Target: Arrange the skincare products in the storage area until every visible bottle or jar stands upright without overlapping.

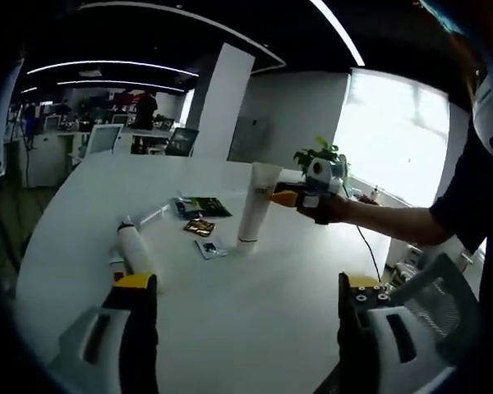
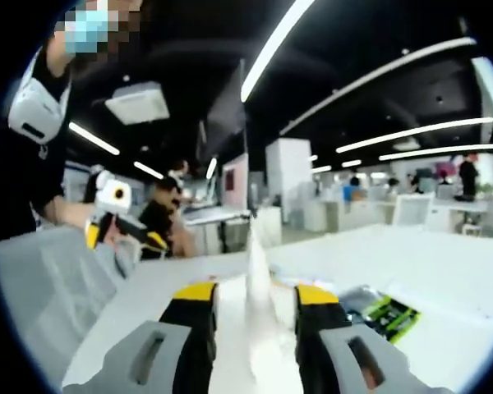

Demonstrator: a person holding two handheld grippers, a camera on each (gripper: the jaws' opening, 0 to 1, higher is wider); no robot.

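A tall white tube stands upright on its cap on the white table. My right gripper reaches in from the right and is shut on its upper part. In the right gripper view the tube rises between the two jaws of that gripper. A white bottle lies on its side at the left, just beyond my left gripper, which is wide open and holds nothing. The left gripper is also seen at the left of the right gripper view, in a hand.
Flat sachets lie left of the tube: a green one, a gold-brown one and a small pale one. The green sachet lies right of the jaws. A grey mesh chair stands at the table's right edge. A potted plant is behind.
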